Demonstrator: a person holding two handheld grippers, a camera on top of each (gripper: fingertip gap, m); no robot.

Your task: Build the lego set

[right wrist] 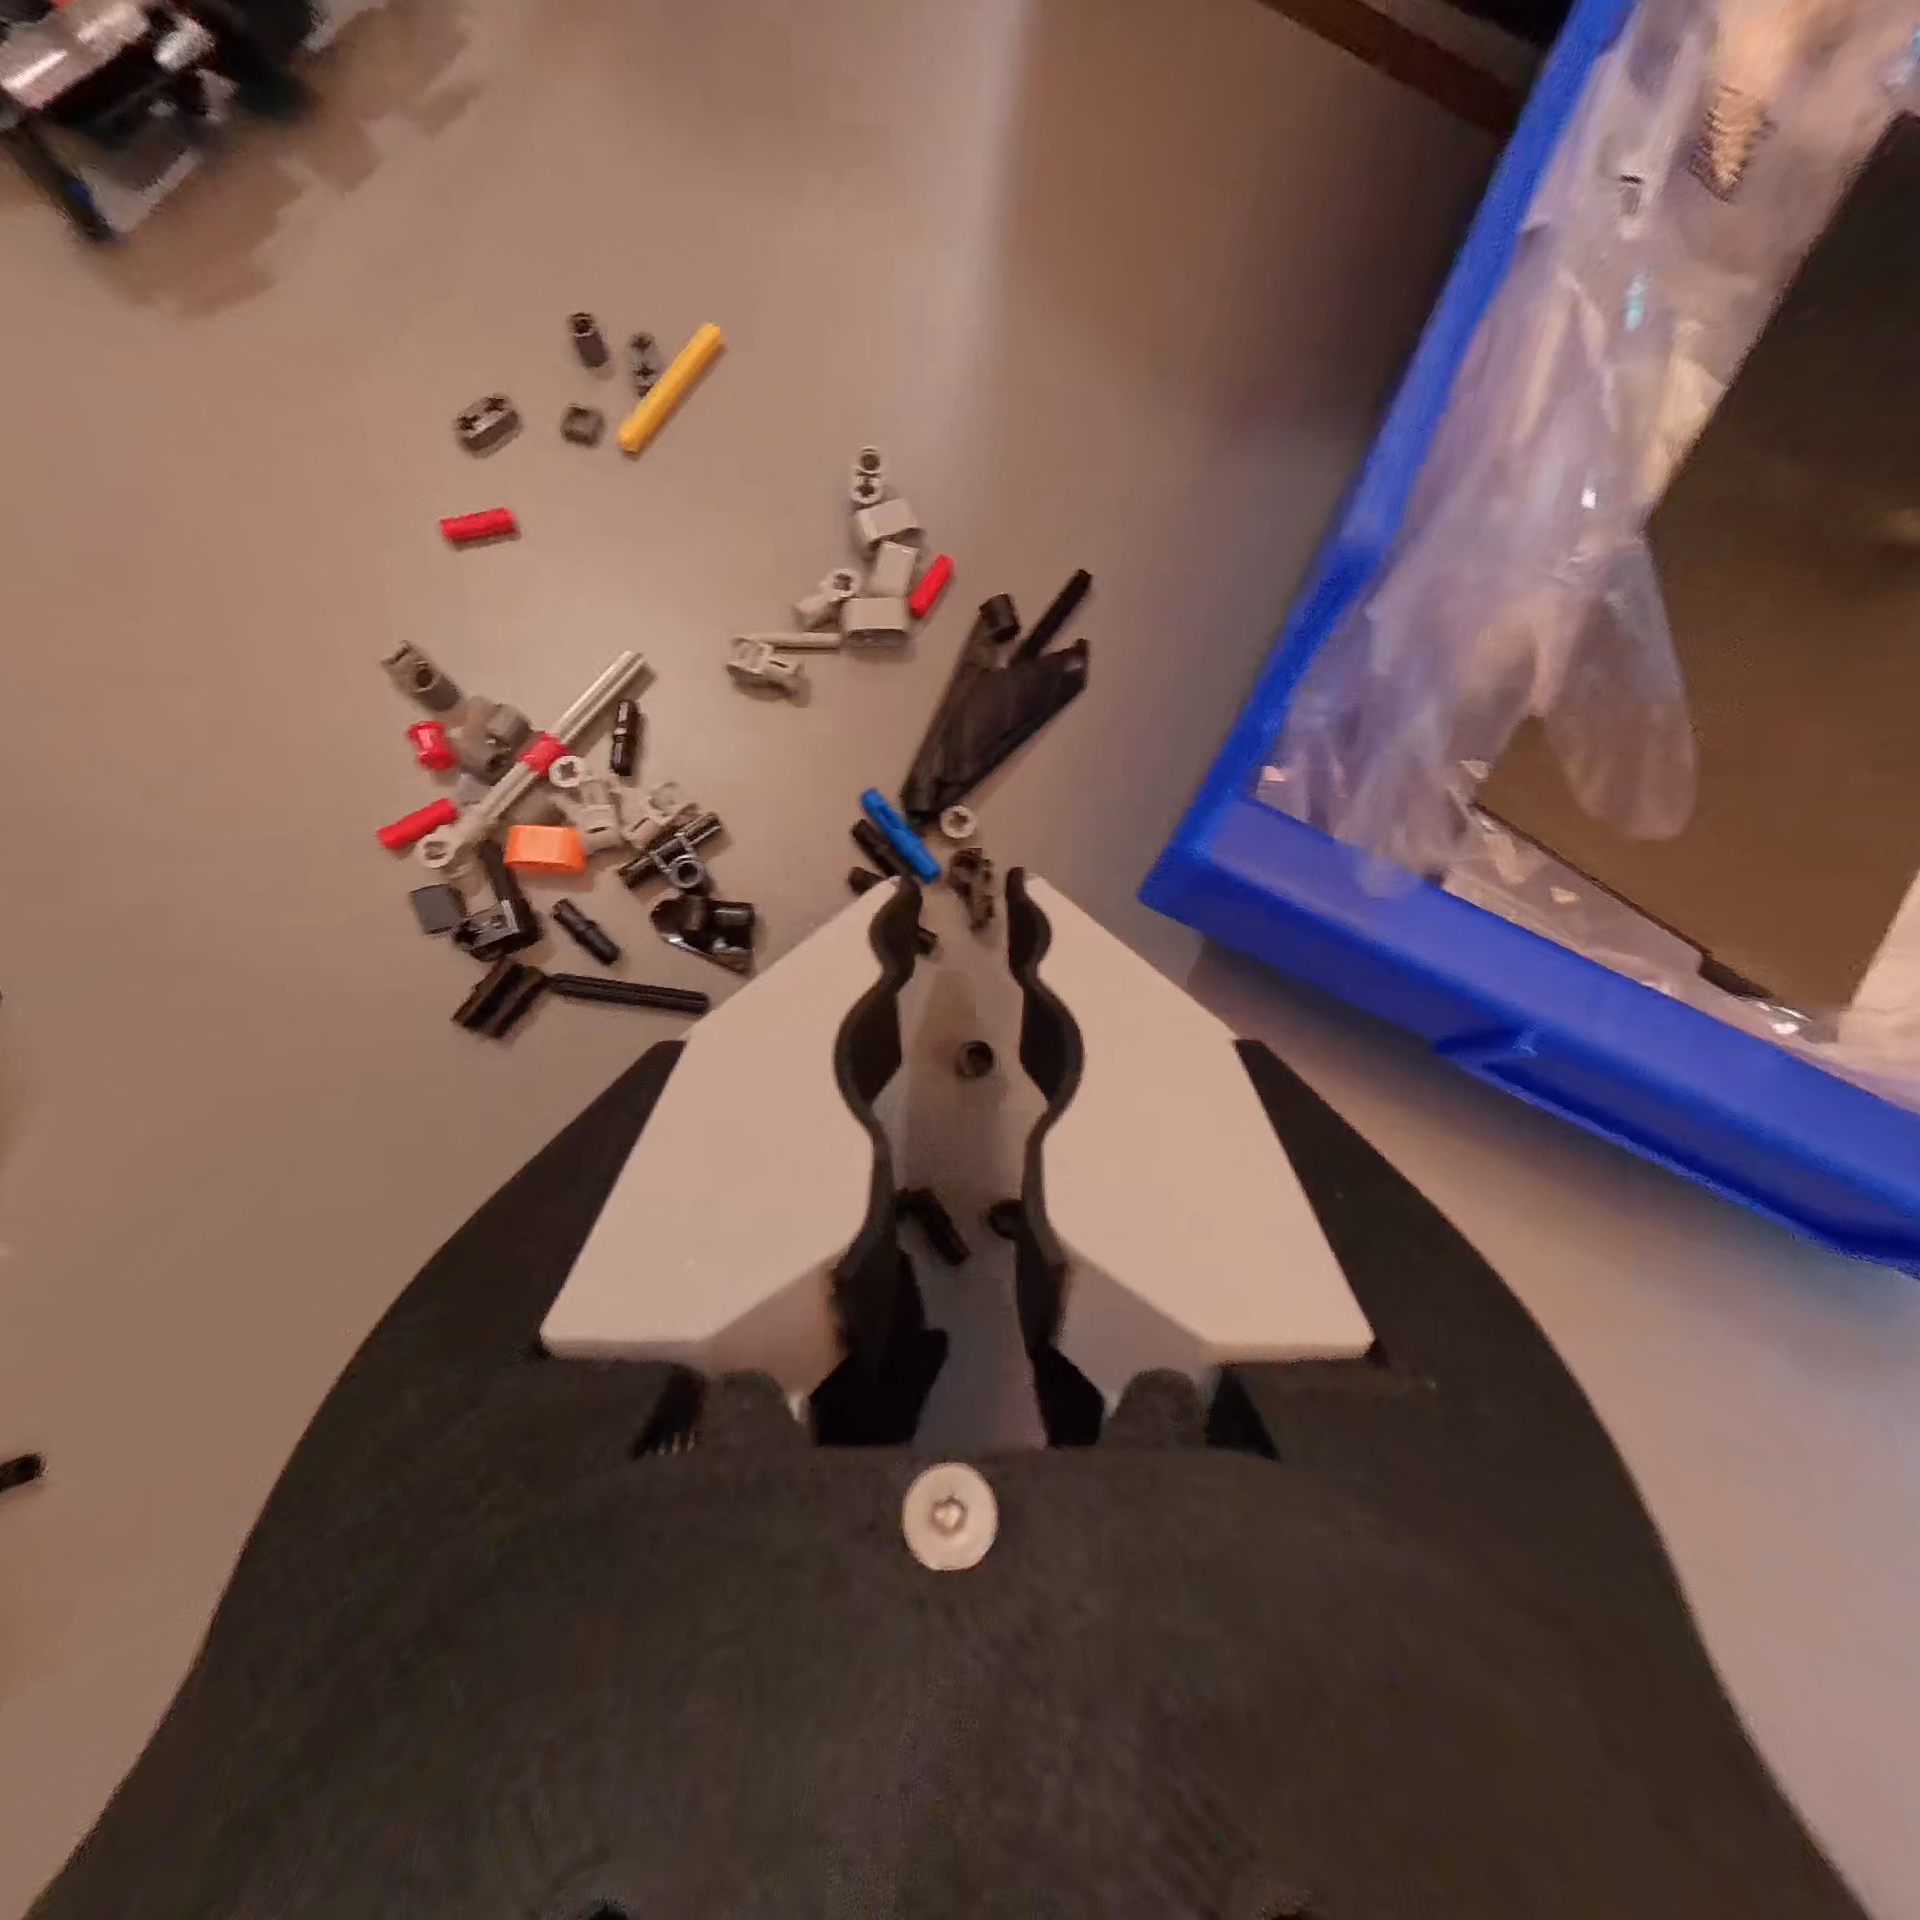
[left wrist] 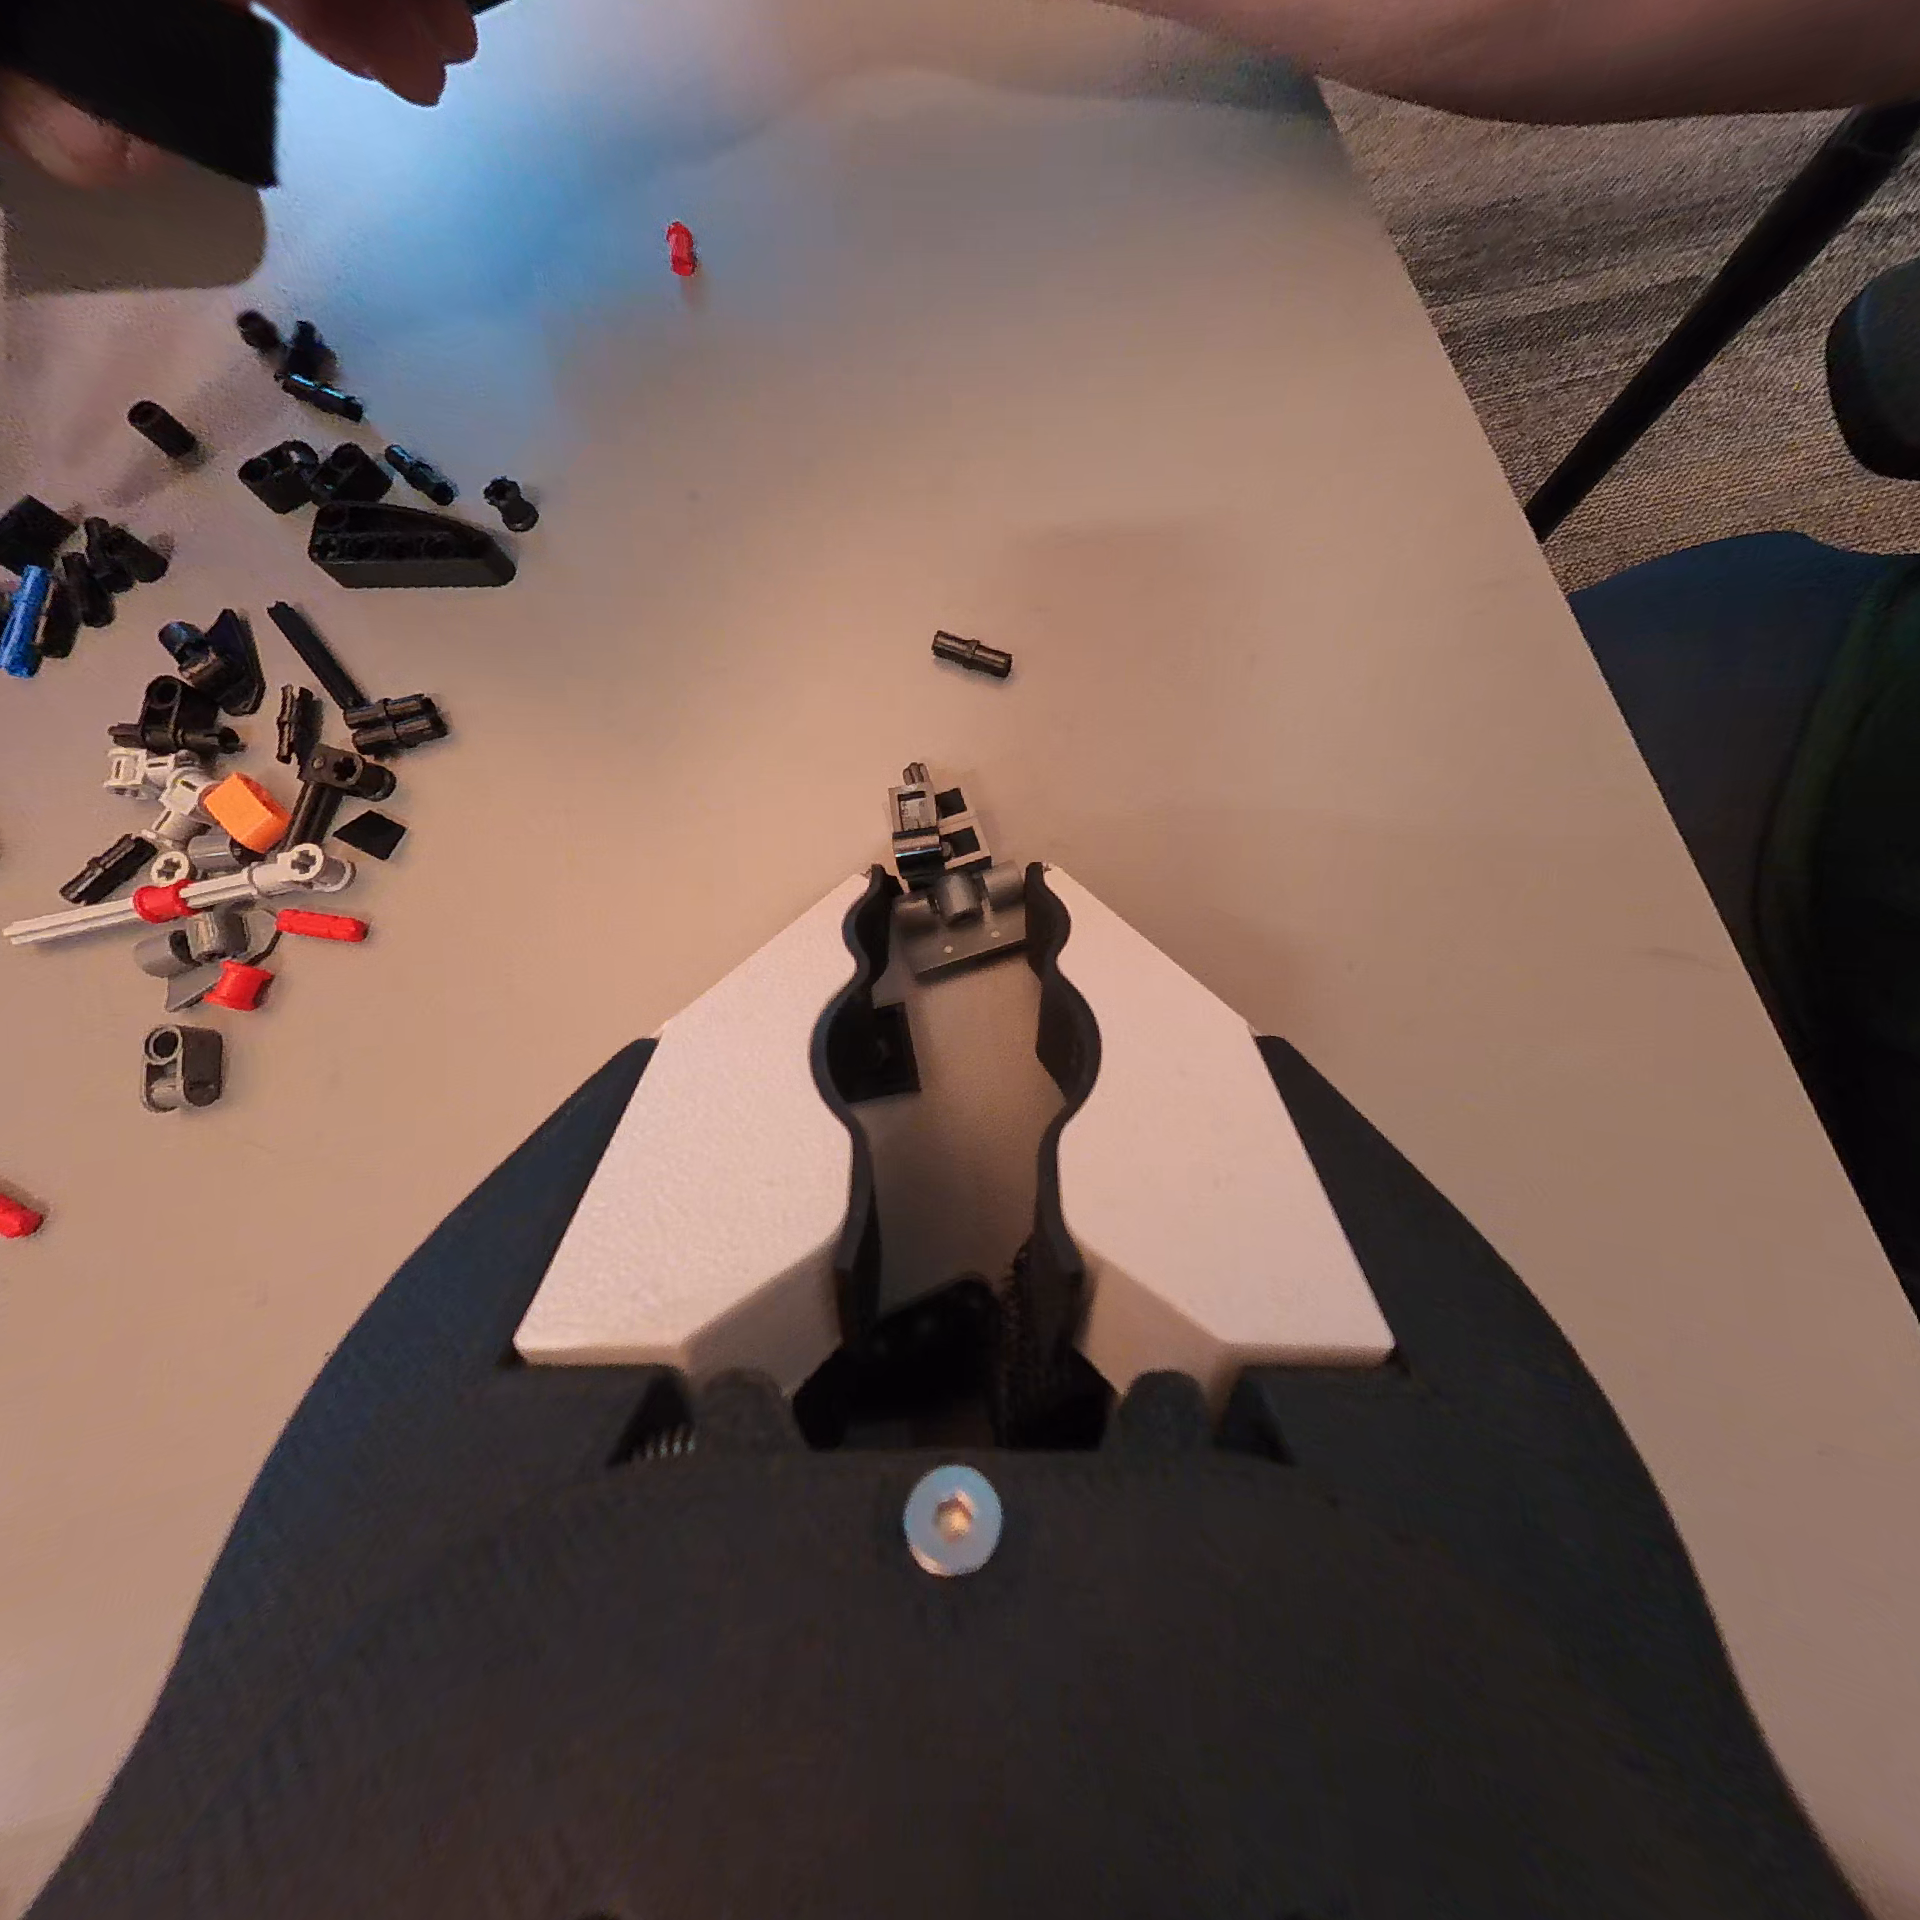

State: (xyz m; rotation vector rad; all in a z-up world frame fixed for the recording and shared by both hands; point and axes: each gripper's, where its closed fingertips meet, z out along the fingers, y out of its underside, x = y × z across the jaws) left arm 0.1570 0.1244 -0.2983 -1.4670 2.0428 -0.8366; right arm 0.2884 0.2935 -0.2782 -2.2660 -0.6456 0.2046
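Since your left gripper (left wrist: 954, 883) is only clamping a tiny grey-and-black subassembly (left wrist: 940, 868), you're barely started; right gripper (right wrist: 958, 896) hovers slightly apart over loose pieces (right wrist: 551, 821).

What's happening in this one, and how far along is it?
A person is building a lego set with two handheld grippers. The left gripper is shut on a small grey and black part-built lego assembly above the pale table. The right gripper hovers, empty and slightly open, over loose pieces near a blue pin. Most parts lie unsorted, including an orange sloped brick. A blue plastic bin sits to the right.
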